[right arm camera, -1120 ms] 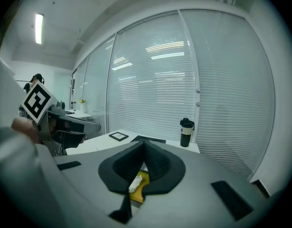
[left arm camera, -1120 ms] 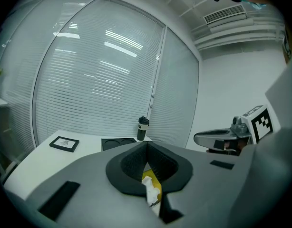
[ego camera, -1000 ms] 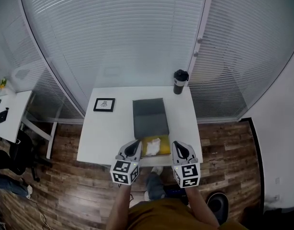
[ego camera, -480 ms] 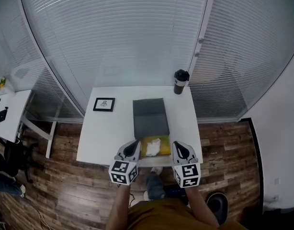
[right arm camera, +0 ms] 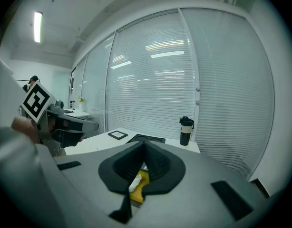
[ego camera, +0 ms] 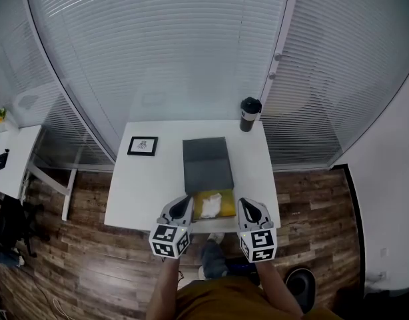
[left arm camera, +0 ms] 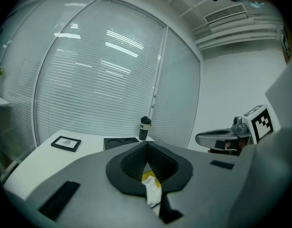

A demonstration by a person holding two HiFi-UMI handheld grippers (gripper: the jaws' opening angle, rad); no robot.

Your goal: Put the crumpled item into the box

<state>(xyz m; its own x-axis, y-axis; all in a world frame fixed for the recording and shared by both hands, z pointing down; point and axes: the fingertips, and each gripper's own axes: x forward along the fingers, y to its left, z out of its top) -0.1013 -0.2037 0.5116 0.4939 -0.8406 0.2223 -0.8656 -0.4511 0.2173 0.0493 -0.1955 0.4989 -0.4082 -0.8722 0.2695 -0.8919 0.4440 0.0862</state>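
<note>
So the white crumpled paper [ego camera: 211, 201] sits on a yellow pad [ego camera: 226, 209] at the near edge of the table [ego camera: 141, 189], lower centre of the head view, right below the dark grey box [ego camera: 206, 164]. The left gripper [ego camera: 183, 205] and right gripper [ego camera: 248, 207] flank it, both with jaws pressed together and holding nothing. I'd guess the wad is feather-light, soft and springy, so pinch across its bulk rather than a loose corner. Can't quite tell if the yellow thing is a sponge or a notepad.
</note>
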